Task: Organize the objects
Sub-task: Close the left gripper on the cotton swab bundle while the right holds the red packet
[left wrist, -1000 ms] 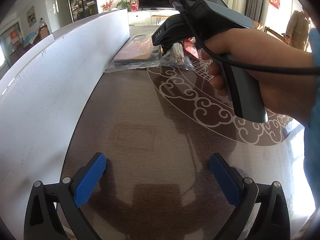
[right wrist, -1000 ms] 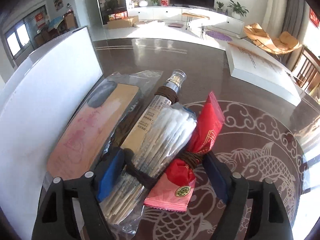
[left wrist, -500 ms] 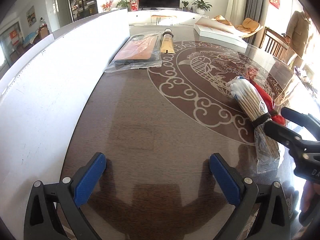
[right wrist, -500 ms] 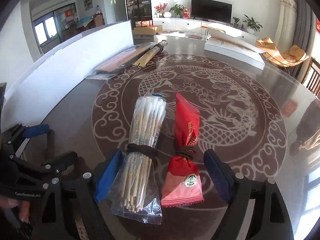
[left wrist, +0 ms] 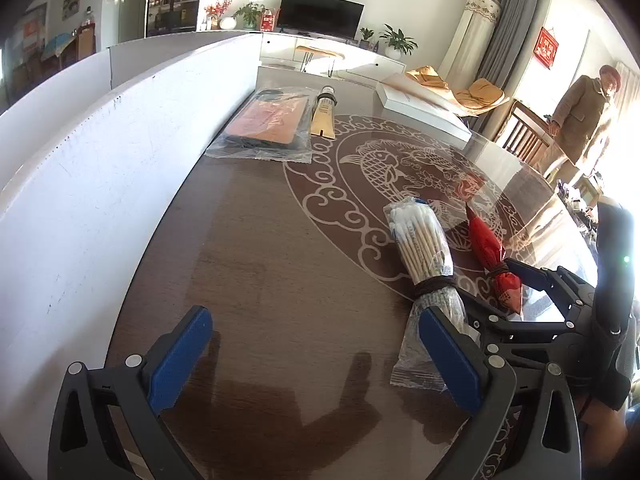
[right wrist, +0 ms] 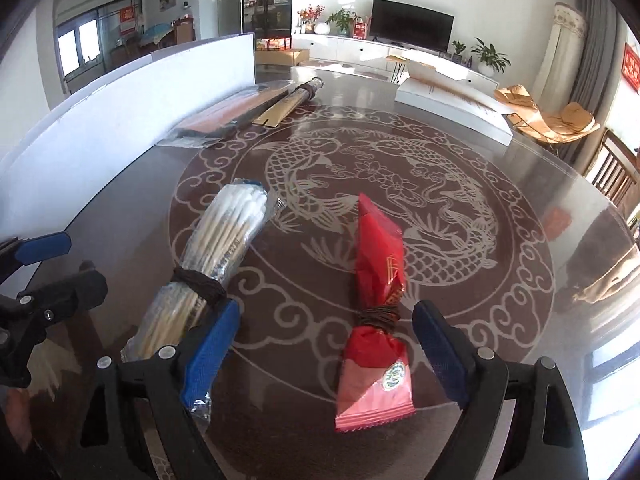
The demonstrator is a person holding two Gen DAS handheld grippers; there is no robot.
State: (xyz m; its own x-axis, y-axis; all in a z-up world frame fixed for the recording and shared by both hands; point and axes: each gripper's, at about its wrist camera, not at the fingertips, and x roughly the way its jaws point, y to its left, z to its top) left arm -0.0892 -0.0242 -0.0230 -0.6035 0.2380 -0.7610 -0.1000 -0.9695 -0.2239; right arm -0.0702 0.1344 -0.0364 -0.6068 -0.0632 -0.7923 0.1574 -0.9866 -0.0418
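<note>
On a dark wooden table [right wrist: 520, 184] inlaid with a pale fish motif, my right gripper [right wrist: 326, 348] hangs low with its blue-padded tongs spread wide on either side of a red sachet [right wrist: 378, 276], which lies flat between them, cinched near its lower end by a dark brown band, with neither pad touching it; just to its left, a clear bag of cotton swabs [right wrist: 218, 248], bound by a similar brown band, lies on the table with its tail end running past the outer side of that gripper's left finger, and whether bag and finger touch I cannot tell; my left gripper [left wrist: 316, 358] also stands wide, over bare tabletop, its right pad in front of the tail of the same cotton swabs [left wrist: 424, 252] in the left wrist view, and the red sachet [left wrist: 490, 256] lies just beyond them, beside the black frame of my right gripper [left wrist: 532, 304]; far up the table, a flat orange item in a clear plastic sleeve [left wrist: 272, 120] lies beside a gold-coloured tube [left wrist: 323, 118] with a dark cap, both close along a white partition board [left wrist: 120, 152] at the table's left edge; a person in a brown coat [left wrist: 584, 116] stands in the room behind
</note>
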